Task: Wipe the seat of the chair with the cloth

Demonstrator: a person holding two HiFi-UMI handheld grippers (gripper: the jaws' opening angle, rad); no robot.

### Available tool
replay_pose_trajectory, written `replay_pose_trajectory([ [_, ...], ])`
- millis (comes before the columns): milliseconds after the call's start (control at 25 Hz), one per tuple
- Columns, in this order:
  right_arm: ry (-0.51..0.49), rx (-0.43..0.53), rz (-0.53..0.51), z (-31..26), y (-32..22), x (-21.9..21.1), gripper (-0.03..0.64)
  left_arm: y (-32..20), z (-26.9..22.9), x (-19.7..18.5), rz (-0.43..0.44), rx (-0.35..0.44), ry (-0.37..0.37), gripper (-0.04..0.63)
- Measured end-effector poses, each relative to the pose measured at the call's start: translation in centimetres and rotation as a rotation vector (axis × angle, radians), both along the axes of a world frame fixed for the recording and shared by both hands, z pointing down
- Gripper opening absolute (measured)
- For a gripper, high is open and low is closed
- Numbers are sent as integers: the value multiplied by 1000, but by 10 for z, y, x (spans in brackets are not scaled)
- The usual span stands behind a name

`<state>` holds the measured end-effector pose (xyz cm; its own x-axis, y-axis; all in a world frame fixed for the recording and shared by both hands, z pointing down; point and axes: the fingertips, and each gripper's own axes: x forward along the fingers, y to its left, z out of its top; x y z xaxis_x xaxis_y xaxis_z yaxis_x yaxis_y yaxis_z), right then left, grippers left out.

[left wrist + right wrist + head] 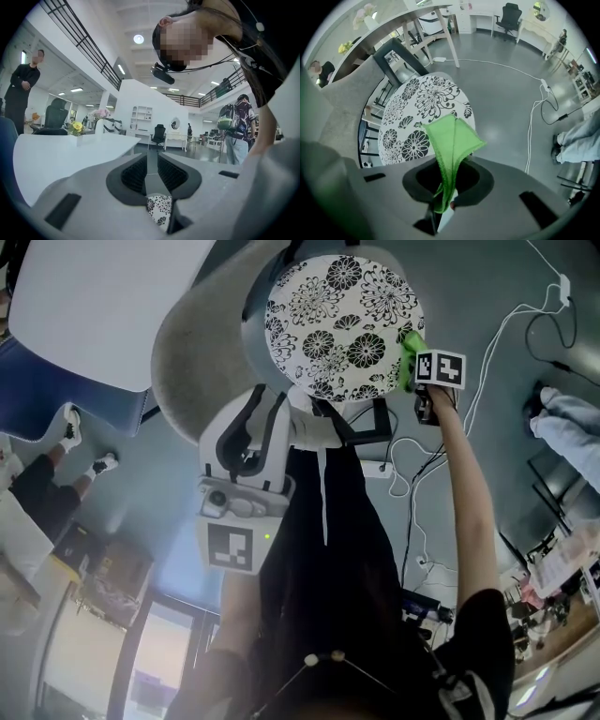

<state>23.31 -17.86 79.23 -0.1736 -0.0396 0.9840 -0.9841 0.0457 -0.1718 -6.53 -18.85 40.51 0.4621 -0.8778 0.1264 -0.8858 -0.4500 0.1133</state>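
Note:
The chair's round seat (342,324), patterned with black and white flowers, is at the top middle of the head view, with its grey backrest (202,362) to the left. My right gripper (424,371) is at the seat's right edge, shut on a folded green cloth (409,351). In the right gripper view the cloth (452,140) hangs out of the gripper (447,187) over the seat's (417,112) near rim. My left gripper (251,442) hovers at the seat's front edge, tilted up toward the room. Its pads (136,173) stand close together with nothing between them.
A white table (94,306) stands left of the chair. A power strip (380,468) and white cables (506,324) lie on the grey floor to the right. Another person's legs (572,427) are at the far right, and someone in white shoes (70,432) is at the left.

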Motion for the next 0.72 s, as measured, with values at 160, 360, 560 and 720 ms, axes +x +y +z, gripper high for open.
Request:
replay_pose_trajectory([
  [160, 20, 33, 63, -15, 5, 18, 46, 2, -7, 3, 12, 1, -7, 66],
  [360, -48, 206, 143, -79, -5, 5, 46, 3, -29, 9, 33, 22, -34, 66],
  [560, -41, 540, 113, -206, -23, -24, 46, 4, -65, 15, 67, 18, -77, 66],
  [720, -41, 796, 25, -325, -27, -60, 46, 4, -102, 16, 94, -6, -121, 63],
])
